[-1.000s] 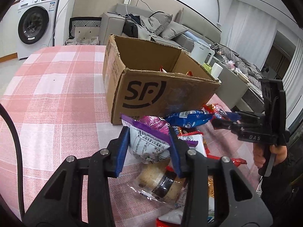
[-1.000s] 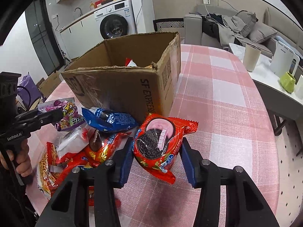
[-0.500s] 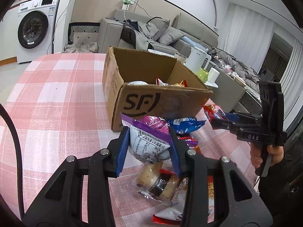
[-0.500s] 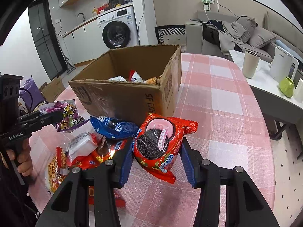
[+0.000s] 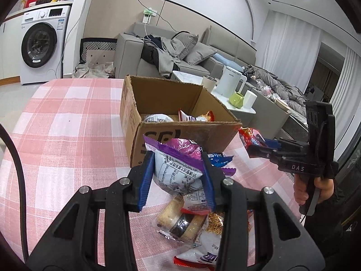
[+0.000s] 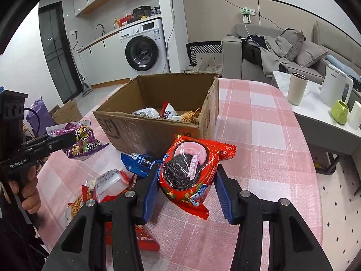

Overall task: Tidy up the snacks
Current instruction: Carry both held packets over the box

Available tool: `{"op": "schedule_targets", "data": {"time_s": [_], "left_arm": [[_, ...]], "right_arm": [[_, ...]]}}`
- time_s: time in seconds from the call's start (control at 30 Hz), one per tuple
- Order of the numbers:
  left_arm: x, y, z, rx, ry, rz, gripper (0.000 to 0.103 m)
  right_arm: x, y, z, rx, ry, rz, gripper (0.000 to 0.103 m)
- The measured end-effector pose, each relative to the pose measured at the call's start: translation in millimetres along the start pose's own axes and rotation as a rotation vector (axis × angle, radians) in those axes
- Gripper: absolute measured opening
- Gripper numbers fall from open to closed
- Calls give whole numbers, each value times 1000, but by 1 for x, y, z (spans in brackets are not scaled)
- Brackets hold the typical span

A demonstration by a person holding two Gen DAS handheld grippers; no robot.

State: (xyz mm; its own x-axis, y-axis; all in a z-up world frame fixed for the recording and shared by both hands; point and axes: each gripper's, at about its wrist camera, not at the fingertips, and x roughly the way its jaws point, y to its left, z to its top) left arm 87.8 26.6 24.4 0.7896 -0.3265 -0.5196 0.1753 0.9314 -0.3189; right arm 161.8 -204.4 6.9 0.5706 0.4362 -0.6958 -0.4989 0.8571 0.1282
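Observation:
My left gripper [image 5: 178,180] is shut on a purple and white snack bag [image 5: 178,164], held above the table in front of an open cardboard box [image 5: 180,133]. My right gripper [image 6: 187,187] is shut on a red cookie packet [image 6: 189,171], held above the table near the same box [image 6: 158,133]. The box holds a few snack packets [image 6: 167,113]. A pile of loose snacks [image 5: 194,221] lies on the pink checked tablecloth below both grippers. The right gripper also shows in the left wrist view [image 5: 255,144], and the left gripper in the right wrist view [image 6: 65,140].
The table [image 5: 63,135] stretches left of the box. A side table with a white kettle [image 6: 334,90], a cup and a green mug [image 6: 339,111] stands to the right. A sofa and a washing machine [image 5: 40,45] are behind.
Both grippers have risen with their packets, so the view now looks down into the box and shows the snacks inside. The grips are unchanged.

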Motion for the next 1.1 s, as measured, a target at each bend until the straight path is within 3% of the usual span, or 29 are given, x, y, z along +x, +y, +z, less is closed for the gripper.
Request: {"op": "schedule_targets", "data": {"time_s": [0.7,1.1], "left_arm": [[-26,-16,29,-3,-98,-6,36],[-5,-15,51,-13,-109,36,36]], "right_arm": [[-14,22,19,0,-112,66,48],[-5,28,39,-18,-136,65,48]]}}
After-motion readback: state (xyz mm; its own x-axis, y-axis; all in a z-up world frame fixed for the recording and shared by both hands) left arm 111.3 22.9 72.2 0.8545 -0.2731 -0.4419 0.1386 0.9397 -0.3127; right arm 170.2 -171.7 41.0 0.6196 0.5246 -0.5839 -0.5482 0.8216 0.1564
